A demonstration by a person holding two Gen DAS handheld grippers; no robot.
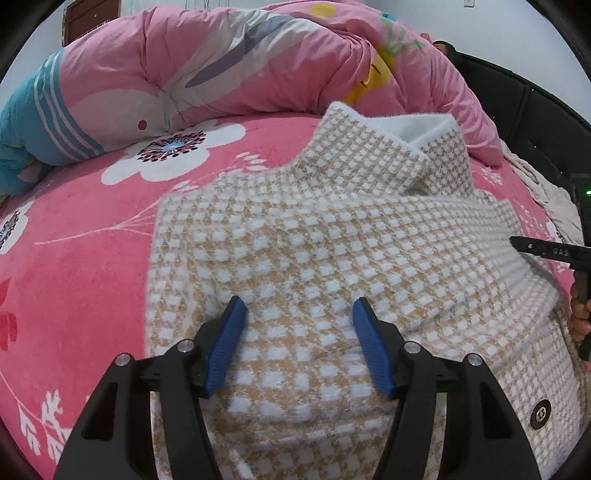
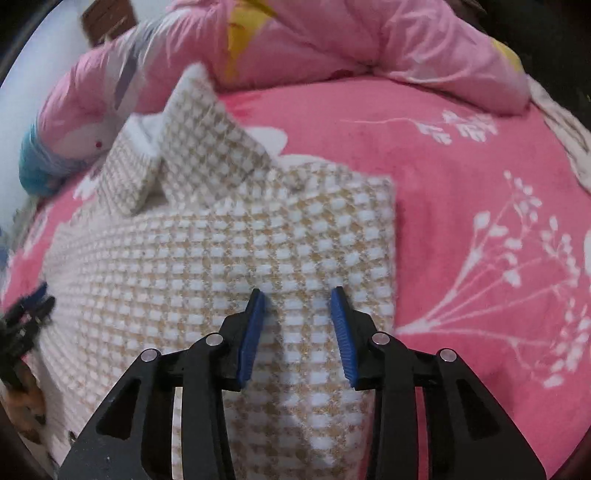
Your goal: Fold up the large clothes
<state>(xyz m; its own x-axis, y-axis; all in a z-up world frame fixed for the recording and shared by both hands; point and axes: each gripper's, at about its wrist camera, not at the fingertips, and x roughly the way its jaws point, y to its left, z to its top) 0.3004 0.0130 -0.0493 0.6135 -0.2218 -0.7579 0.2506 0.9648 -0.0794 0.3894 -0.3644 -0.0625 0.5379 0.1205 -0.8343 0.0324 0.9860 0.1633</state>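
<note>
Both the left gripper (image 1: 299, 314) and right gripper (image 2: 297, 299) hover with jaws apart over the fuzzy beige-and-white checked knit coat (image 1: 332, 240); a shallow pinch could catch only the top layer, undoing the folded sleeves.

You are working in a home bedroom, on top of a bed. A pink fleece bedspread (image 1: 92, 266) with white flower prints covers the mattress, and a bunched pink quilt (image 1: 192, 74) with a cartoon rabbit print lies along its far side. A dark padded headboard (image 1: 532, 107) edges the bed, with a white wall and a brown door (image 1: 79, 18) behind.
</note>
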